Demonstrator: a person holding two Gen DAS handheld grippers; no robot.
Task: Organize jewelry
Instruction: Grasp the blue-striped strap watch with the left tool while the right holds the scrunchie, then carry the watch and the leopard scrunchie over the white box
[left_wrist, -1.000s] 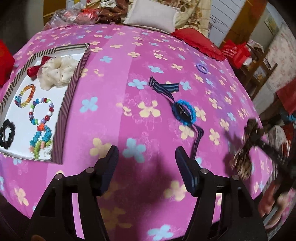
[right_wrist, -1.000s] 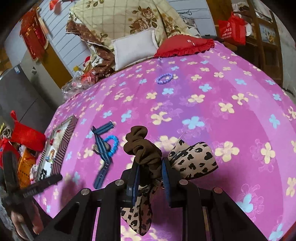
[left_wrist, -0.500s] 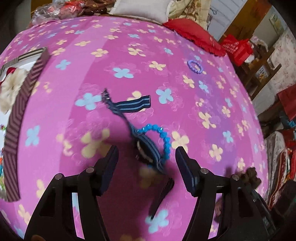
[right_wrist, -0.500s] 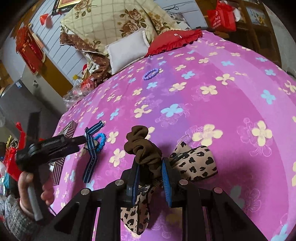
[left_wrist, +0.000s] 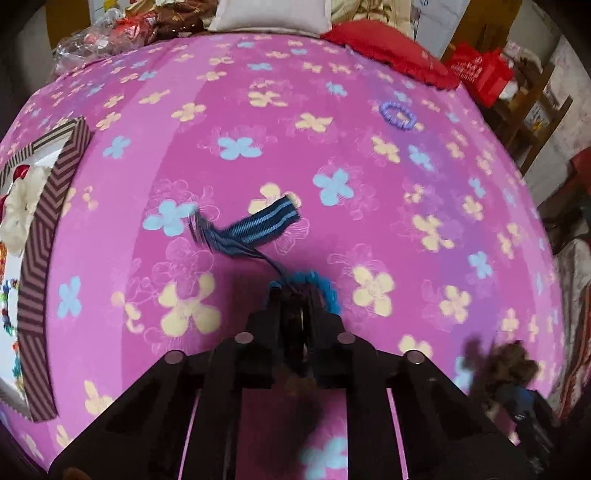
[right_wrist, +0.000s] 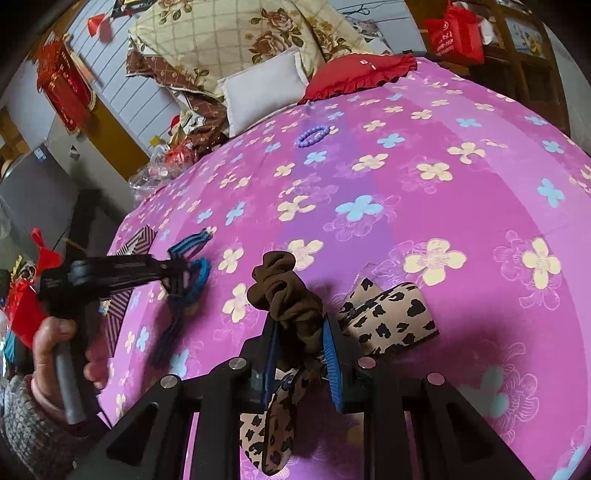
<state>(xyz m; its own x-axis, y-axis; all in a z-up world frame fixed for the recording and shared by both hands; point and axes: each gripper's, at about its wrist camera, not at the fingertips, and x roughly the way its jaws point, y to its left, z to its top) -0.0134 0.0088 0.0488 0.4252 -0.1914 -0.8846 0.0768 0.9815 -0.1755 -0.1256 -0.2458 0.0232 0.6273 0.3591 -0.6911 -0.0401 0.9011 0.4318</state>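
Left gripper (left_wrist: 295, 295) just closed on blue-striped ribbon (left_wrist: 258, 229), right gripper (right_wrist: 303, 354) clamping brown scrunchie (right_wrist: 284, 291) — leopard-print tails

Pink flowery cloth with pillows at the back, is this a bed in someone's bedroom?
Most likely yes, a bedroom at home. The pink flowered sheet covers what looks like a bed, with a white pillow, a red frilled cushion and a folded floral quilt piled at its far end.

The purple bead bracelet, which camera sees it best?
The right wrist view: the purple bead bracelet lies sharp and unblocked on the pink bedspread. The left wrist view shows it too, but blurrier.
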